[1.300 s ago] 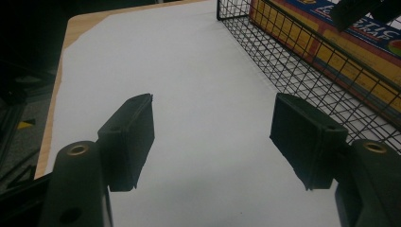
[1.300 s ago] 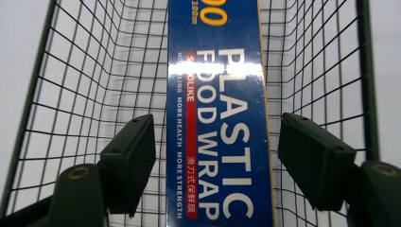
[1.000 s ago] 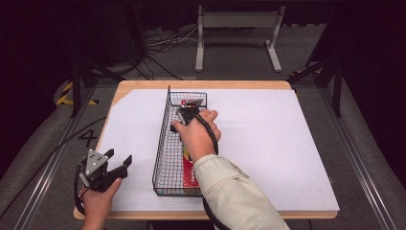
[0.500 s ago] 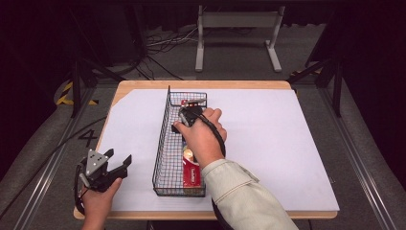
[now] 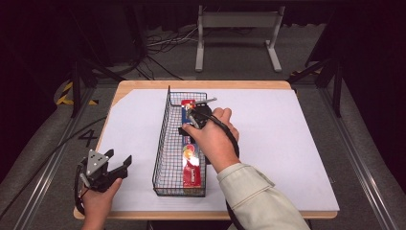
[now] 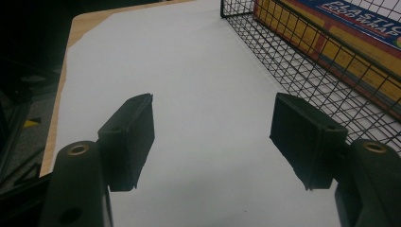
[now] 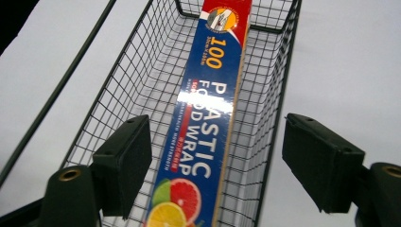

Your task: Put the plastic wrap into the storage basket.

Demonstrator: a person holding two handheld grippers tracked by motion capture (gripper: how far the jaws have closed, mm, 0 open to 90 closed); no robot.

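Note:
A long blue and red box of plastic food wrap [image 5: 190, 165] lies lengthwise in a black wire basket [image 5: 163, 143], along its right wall. The right gripper [image 5: 195, 116] hovers over the far half of the basket. In the right gripper view its jaws [image 7: 222, 153] stand open, wide apart, with the box [image 7: 208, 109] below and between them, not touched. My left gripper [image 5: 117, 158] rests open near the front left corner of the table. Its view shows the open gripper [image 6: 213, 137] over white paper, with the basket [image 6: 302, 71] and box [image 6: 340, 33] to the right.
White paper [image 5: 282, 143] covers the wooden table [image 5: 143, 86]. The basket's upright wire walls stand beside the right hand. Dark floor, cables and a metal stand [image 5: 237, 28] lie beyond the far edge.
The right hand and gripper have drawn slightly back toward the near side, so more of the box's far end shows. The left gripper has stayed where it was.

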